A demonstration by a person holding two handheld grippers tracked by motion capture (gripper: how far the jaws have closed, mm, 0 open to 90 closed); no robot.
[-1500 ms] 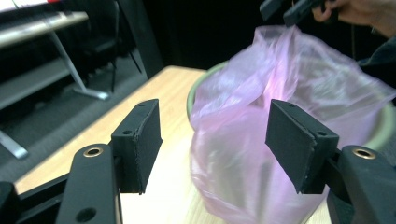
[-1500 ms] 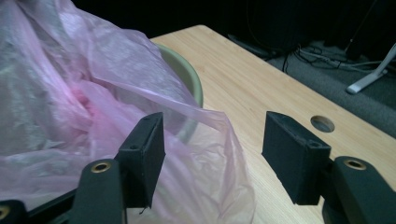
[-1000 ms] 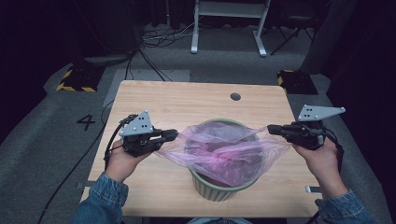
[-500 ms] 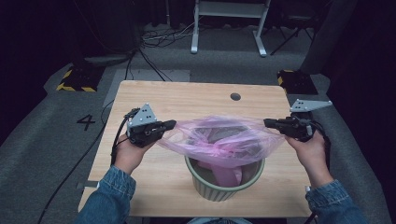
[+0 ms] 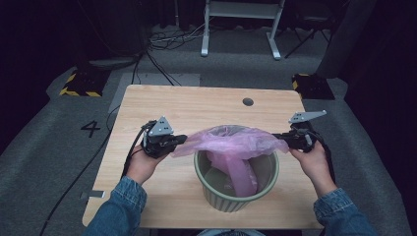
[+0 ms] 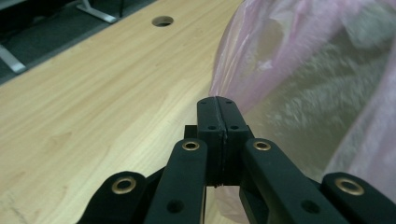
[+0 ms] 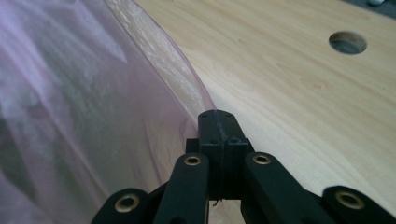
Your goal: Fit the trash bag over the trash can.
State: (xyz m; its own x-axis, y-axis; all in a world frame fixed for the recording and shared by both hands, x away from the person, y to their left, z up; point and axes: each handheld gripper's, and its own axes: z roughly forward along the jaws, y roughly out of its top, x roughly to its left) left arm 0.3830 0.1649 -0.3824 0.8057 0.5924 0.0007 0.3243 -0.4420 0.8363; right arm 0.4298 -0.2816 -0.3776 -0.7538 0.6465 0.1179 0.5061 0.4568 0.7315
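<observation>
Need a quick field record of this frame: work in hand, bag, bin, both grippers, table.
work: fitting a pink bag into a green bin
bag: stretched across the bin's mouth between the two grippers, its middle sagging inside the bin
bin: upright on the table, near the person's edge
left gripper: shut on the bag's left edge
right gripper: shut on the bag's right edge
table: light wood, round hole near the far edge
</observation>
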